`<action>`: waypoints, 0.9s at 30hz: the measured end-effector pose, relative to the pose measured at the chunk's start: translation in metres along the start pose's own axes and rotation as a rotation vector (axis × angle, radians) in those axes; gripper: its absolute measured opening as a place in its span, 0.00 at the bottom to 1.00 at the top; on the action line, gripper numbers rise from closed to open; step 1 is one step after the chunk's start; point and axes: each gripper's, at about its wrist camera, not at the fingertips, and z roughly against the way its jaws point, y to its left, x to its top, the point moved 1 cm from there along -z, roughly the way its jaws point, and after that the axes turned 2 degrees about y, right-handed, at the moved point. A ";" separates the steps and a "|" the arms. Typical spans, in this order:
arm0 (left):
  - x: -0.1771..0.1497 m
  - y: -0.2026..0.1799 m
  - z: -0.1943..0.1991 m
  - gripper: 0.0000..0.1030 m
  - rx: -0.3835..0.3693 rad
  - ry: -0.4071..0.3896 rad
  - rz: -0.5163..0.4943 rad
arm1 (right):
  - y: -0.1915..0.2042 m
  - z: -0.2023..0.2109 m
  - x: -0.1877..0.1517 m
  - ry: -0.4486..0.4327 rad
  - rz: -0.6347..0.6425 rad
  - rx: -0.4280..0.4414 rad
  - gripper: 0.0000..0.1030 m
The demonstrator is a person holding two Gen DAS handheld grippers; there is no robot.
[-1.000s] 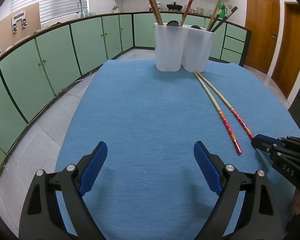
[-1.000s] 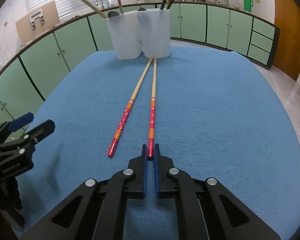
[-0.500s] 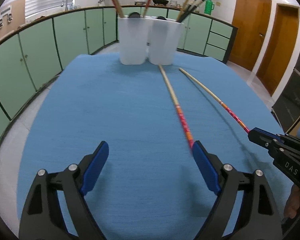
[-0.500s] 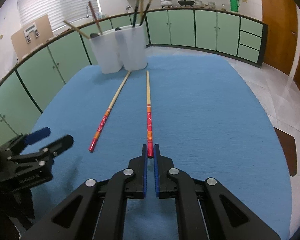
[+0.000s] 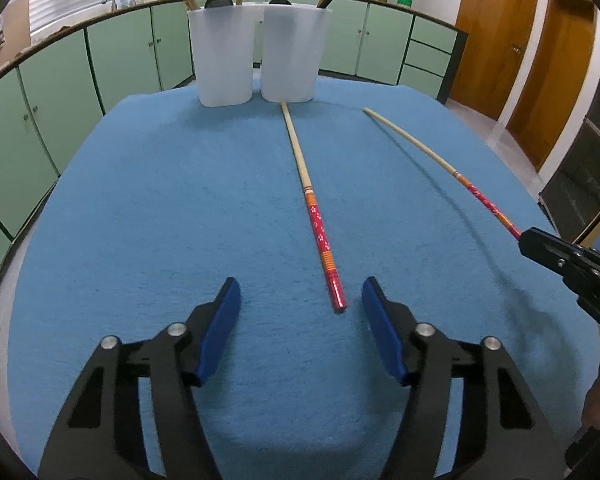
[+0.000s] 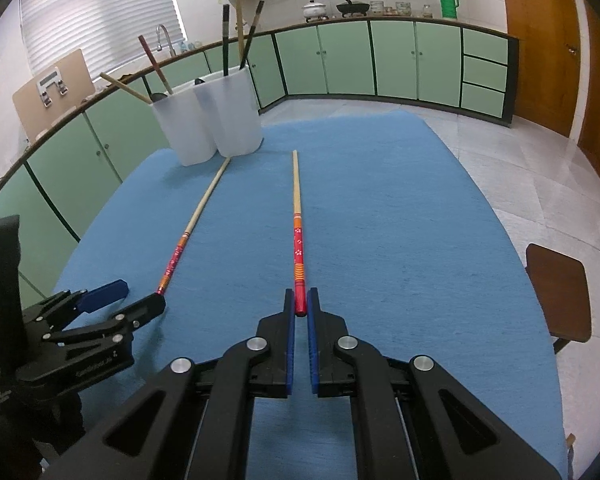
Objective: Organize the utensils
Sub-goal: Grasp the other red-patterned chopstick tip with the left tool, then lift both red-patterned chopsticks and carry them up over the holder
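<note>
Pinching one chopstick point(image 6: 298, 240) by its red end, we are holding it in the right gripper point(image 6: 301, 312). We are keeping the left gripper point(image 5: 300, 300) spread wide around the second chopstick point(image 5: 314, 212) on the blue cloth point(image 5: 160, 200).

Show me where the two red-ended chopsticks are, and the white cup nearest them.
Held chopstick point(image 6: 299, 248): right wrist view, on its red patterned part, ahead of the shut right gripper point(image 6: 301, 312).
Lying chopstick point(image 5: 320, 232): left wrist view, on its red patterned part.
White cup point(image 5: 292, 52): left wrist view, on its front wall.
</note>
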 end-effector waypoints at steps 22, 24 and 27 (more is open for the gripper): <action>0.004 -0.009 0.015 0.05 0.038 -0.026 -0.040 | -0.001 0.008 0.004 -0.022 0.007 -0.011 0.06; 0.007 -0.009 0.023 0.05 0.040 -0.045 -0.046 | 0.000 0.010 0.006 -0.027 0.013 -0.015 0.06; 0.012 -0.009 0.037 0.05 0.046 -0.078 -0.056 | 0.004 0.016 0.009 -0.043 0.028 -0.020 0.06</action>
